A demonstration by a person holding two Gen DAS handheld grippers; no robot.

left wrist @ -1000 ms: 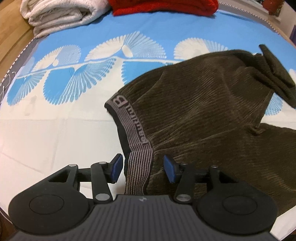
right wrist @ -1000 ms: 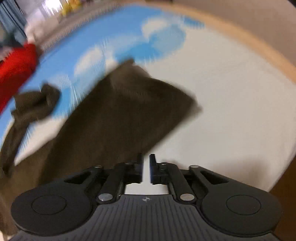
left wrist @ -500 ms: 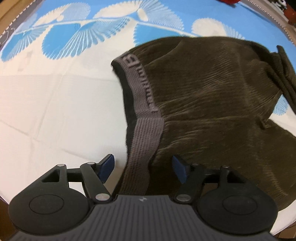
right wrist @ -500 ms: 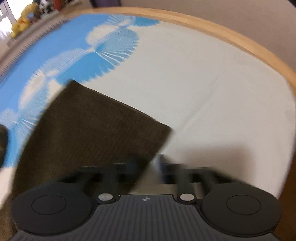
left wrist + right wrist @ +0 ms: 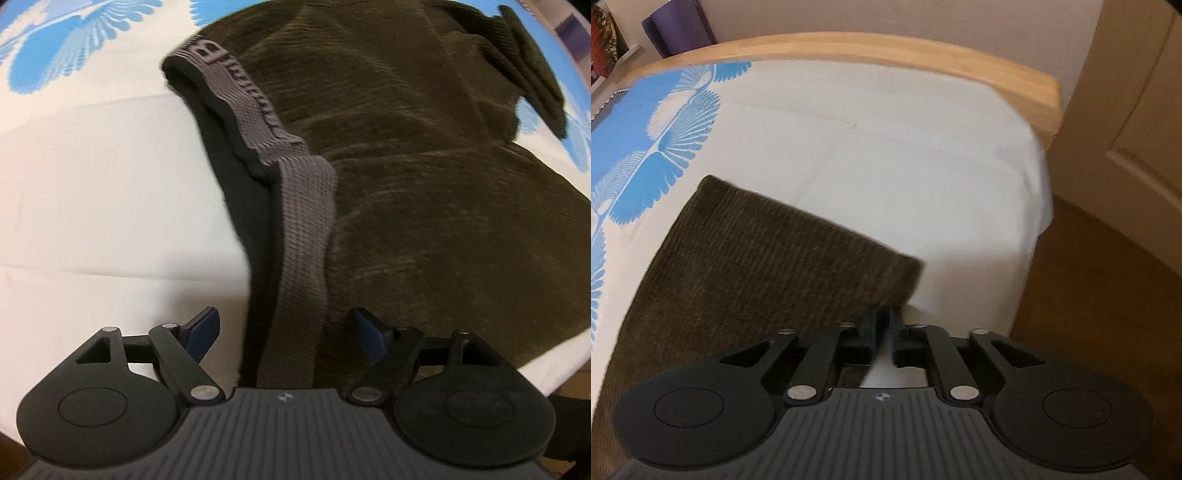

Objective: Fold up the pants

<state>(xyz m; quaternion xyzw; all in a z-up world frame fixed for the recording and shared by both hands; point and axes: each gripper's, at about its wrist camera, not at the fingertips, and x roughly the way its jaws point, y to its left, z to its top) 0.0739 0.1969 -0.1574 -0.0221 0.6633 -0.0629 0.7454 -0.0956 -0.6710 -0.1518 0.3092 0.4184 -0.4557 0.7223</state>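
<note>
Dark olive corduroy pants (image 5: pixel 424 177) lie on the bed, with a grey lettered waistband (image 5: pixel 295 221) running toward my left gripper (image 5: pixel 288 332). That gripper is open, its blue-padded fingers on either side of the waistband. In the right wrist view, a pant leg (image 5: pixel 746 266) lies flat with its hem corner next to my right gripper (image 5: pixel 884 325). The right jaws are nearly closed with a thin gap. The frames do not show whether they pinch the hem.
The bed sheet is white (image 5: pixel 905 166) with a blue fan pattern (image 5: pixel 665 140). A wooden bed frame (image 5: pixel 923 48) curves along the far edge. The mattress corner drops to a wooden floor (image 5: pixel 1089 277) on the right, beside a beige door (image 5: pixel 1137 110).
My left gripper has moved in over the waistband and its fingers have spread wider. My right gripper has swung right along the pant leg to the hem corner.
</note>
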